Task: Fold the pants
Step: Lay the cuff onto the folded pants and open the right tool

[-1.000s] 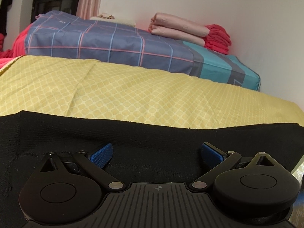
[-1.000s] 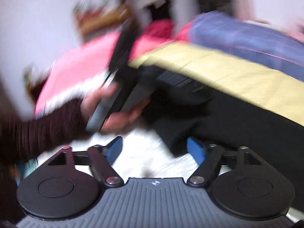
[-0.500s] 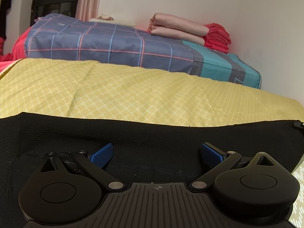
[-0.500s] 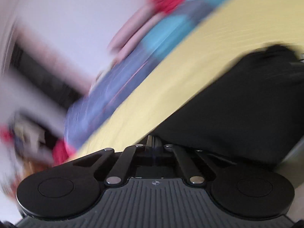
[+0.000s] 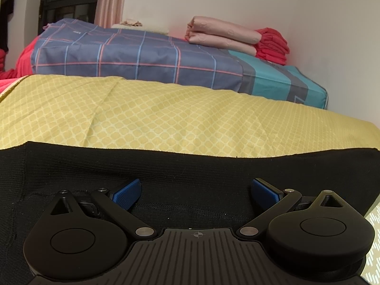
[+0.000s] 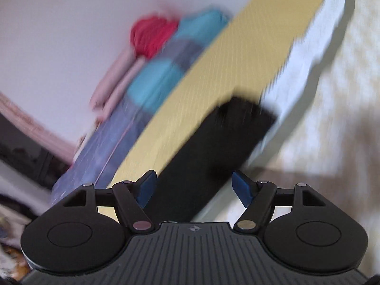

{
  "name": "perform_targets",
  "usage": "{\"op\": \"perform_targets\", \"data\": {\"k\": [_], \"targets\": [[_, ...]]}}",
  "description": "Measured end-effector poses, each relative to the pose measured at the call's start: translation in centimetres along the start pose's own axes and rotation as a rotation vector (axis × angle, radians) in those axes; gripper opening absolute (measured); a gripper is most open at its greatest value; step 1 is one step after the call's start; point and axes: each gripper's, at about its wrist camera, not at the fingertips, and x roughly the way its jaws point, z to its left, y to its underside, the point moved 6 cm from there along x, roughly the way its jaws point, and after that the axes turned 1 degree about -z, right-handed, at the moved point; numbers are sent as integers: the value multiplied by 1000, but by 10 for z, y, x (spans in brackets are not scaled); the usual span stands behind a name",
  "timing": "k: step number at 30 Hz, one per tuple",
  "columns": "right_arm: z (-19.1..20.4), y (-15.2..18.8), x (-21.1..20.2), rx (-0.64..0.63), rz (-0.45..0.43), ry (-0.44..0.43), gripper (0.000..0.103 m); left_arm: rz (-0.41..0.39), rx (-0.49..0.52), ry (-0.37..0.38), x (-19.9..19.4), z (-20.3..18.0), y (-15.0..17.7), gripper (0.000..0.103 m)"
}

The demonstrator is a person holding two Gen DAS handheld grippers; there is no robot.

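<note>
My left gripper (image 5: pixel 196 193) is released above the black pants (image 5: pixel 190 166) on the yellow sheet (image 5: pixel 178 116). My right gripper (image 6: pixel 193 187) is opening, grasping nothing, with the pants beyond its 2 pads.

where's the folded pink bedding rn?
In the left wrist view, the folded pink bedding sits upper centre-right on the plaid blue quilt, directly left of the red folded pile, against the white wall.

Left gripper (image 5: pixel 196 191) and right gripper (image 6: pixel 193 188): matte black, 2 round hubs, silver screws, ribbed grey body behind the fingers, blue textured pads (image 5: pixel 127 193) on the fingers.
</note>
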Motion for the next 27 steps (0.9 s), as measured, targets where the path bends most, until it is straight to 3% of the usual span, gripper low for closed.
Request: {"op": "perform_targets", "data": {"k": [2, 4, 7, 11, 14, 17, 22, 27], "targets": [[4, 13, 10, 18, 93, 2, 75, 0, 1, -1, 0, 0, 0, 103], [19, 17, 29, -16, 122, 29, 75, 0, 2, -2, 0, 0, 0, 103], [31, 11, 45, -37, 92, 29, 76, -1, 0, 0, 0, 0, 0, 103], [45, 6, 61, -59, 46, 17, 85, -1, -2, 1, 0, 0, 0, 103], [46, 1, 75, -120, -52, -4, 82, -1, 1, -2, 0, 0, 0, 103], [37, 9, 68, -74, -107, -13, 81, -1, -1, 0, 0, 0, 0, 103], [43, 24, 48, -82, -5, 79, 81, 0, 7, -7, 0, -1, 1, 103], [37, 21, 30, 33, 111, 102, 85, 0, 7, -7, 0, -1, 1, 103]]}}
